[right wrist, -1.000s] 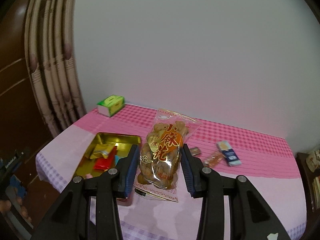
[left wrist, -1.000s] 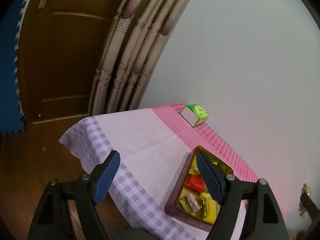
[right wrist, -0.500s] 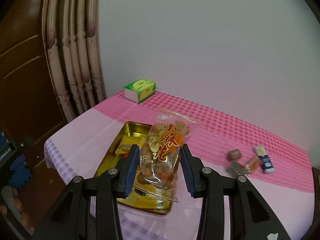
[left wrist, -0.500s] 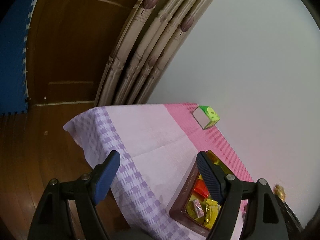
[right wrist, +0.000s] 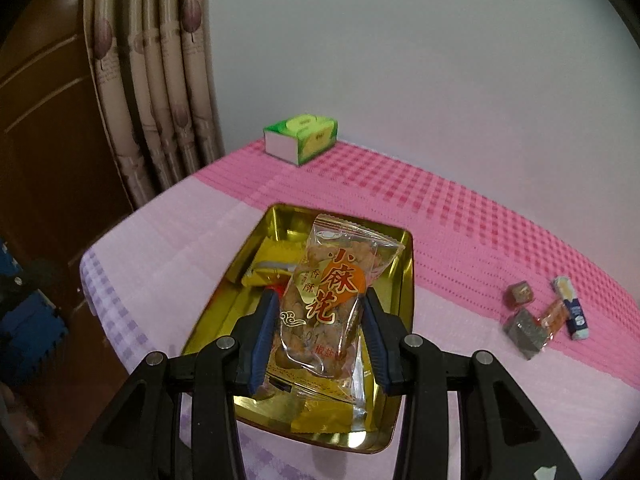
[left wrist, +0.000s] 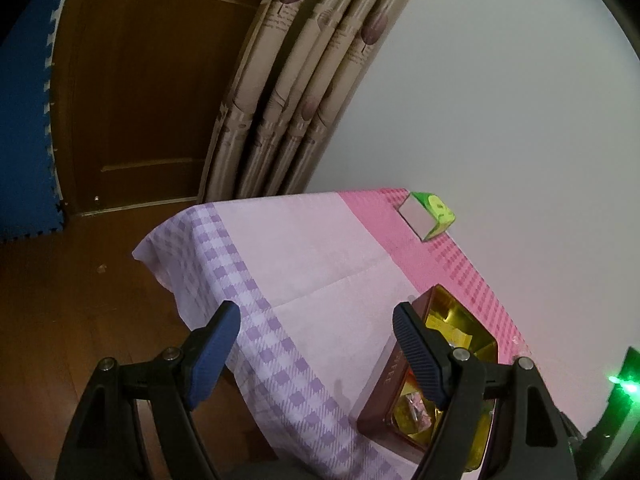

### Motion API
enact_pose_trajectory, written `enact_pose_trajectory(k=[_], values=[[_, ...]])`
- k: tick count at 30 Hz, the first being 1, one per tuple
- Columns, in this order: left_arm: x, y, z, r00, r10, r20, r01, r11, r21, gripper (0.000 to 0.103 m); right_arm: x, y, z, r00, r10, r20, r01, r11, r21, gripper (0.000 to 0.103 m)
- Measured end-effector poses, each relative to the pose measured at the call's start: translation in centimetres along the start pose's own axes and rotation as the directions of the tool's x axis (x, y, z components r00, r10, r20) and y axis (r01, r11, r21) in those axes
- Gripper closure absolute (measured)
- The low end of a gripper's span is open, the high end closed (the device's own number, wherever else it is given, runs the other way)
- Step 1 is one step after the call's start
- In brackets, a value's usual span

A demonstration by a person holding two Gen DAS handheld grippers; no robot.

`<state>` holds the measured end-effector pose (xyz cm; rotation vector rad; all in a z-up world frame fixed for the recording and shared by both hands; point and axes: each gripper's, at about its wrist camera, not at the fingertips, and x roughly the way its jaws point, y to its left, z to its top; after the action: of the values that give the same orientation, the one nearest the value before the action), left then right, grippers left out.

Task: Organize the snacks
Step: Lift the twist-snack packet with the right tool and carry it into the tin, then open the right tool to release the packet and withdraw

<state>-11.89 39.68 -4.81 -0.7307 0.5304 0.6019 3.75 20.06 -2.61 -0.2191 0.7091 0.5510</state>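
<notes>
My right gripper (right wrist: 320, 330) is shut on a clear bag of fried dough twists (right wrist: 330, 292) with red Chinese lettering, held over the gold tin tray (right wrist: 404, 264). Yellow and red snack packets (right wrist: 272, 266) lie in the tray under the bag. Several small wrapped snacks (right wrist: 546, 312) rest on the pink cloth to the right of the tray. In the left wrist view my left gripper (left wrist: 318, 352) stands open with nothing between its fingers, above the tablecloth just left of the tray (left wrist: 384, 384).
A green tissue box (right wrist: 302, 140) sits at the table's back edge by the wall, also the tissue box (left wrist: 430, 214) in the left view. The table's left edge (left wrist: 180, 256) drops to a wooden floor; curtains (left wrist: 296, 80) and a door (left wrist: 132, 92) stand behind.
My right gripper has carried the bag leftward and down until it hangs over the tray. The left gripper's view has tilted a little; the tray sits lower right in it.
</notes>
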Motion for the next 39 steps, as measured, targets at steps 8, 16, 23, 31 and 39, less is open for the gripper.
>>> enact_pose_trajectory(k=[8,16,23,31,39], values=[[0.6,-0.3,-0.3,1.0,0.0,-0.019,0.0,1.0,0.013,0.023,2.9,-0.1,-1.8,0.998,0.0,-0.07,0.0,1.0,0.0,0.065],[0.7,-0.7,-0.7,0.999,-0.001,-0.032,0.002,0.999,0.032,0.023,4.0,-0.3,-2.5,0.995,0.004,-0.1,-0.004,1.0,0.001,0.065],[0.8,-1.1,-1.0,0.999,-0.006,-0.043,0.008,0.999,0.046,0.023,5.4,-0.2,-3.0,0.99,-0.015,-0.139,0.012,1.0,-0.024,0.061],[0.7,-2.1,-1.2,0.999,-0.021,-0.035,0.024,0.996,0.081,0.023,2.9,-2.6,-3.4,0.998,-0.018,-0.059,0.019,1.0,0.024,0.033],[-1.4,-9.7,-5.6,0.951,-0.291,-0.103,0.307,0.86,0.406,0.023,-4.6,-14.6,-9.8,0.992,-0.124,-0.017,0.125,0.981,0.147,0.016]])
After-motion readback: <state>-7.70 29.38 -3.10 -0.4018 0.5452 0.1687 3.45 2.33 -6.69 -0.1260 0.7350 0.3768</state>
